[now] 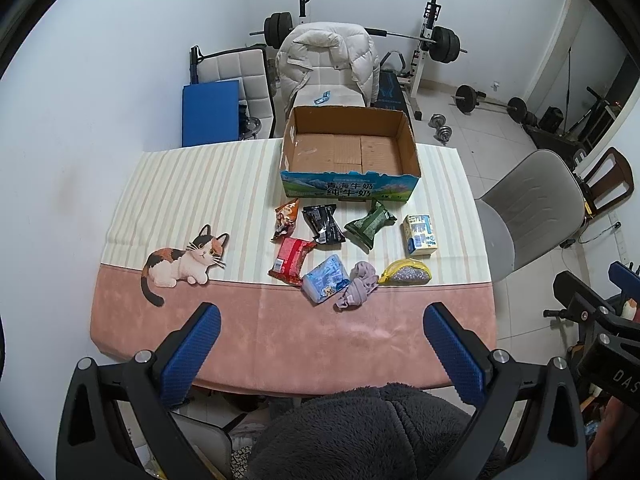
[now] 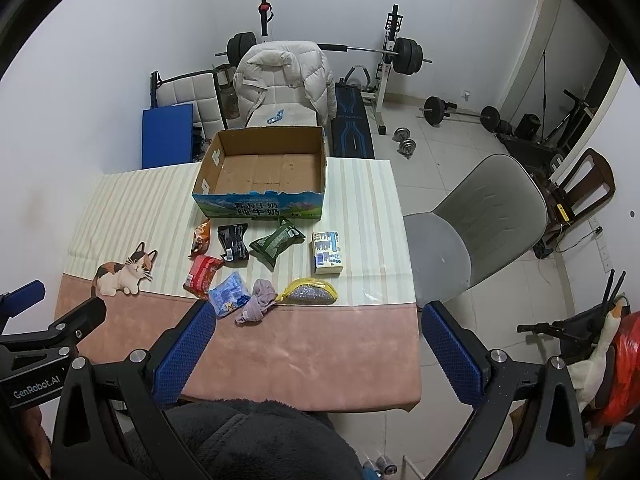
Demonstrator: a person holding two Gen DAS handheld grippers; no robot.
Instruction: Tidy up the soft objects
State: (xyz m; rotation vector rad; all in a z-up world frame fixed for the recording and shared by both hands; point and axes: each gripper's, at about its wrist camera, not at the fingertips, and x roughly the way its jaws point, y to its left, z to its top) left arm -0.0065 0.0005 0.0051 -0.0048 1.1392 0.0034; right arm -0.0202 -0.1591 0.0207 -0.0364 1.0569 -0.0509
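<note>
An open, empty cardboard box (image 1: 348, 148) (image 2: 264, 168) stands at the table's far side. In front of it lie several soft items: an orange snack bag (image 1: 286, 218), a black packet (image 1: 323, 224), a green packet (image 1: 370, 224), a white-blue carton (image 1: 419, 234), a red packet (image 1: 291, 260), a blue tissue pack (image 1: 325, 278), a purple cloth (image 1: 357, 286) (image 2: 258, 300) and a yellow glitter pouch (image 1: 406, 273) (image 2: 311, 293). My left gripper (image 1: 320, 320) is open and empty above the table's near edge. My right gripper (image 2: 318, 320) is open and empty, near the front right.
The table wears a striped and pink cloth (image 1: 280, 344) with a cat print (image 1: 184, 262). A grey chair (image 1: 528, 208) stands right of the table. A chair with a white jacket (image 1: 328, 60) and weights (image 1: 444, 42) stand behind.
</note>
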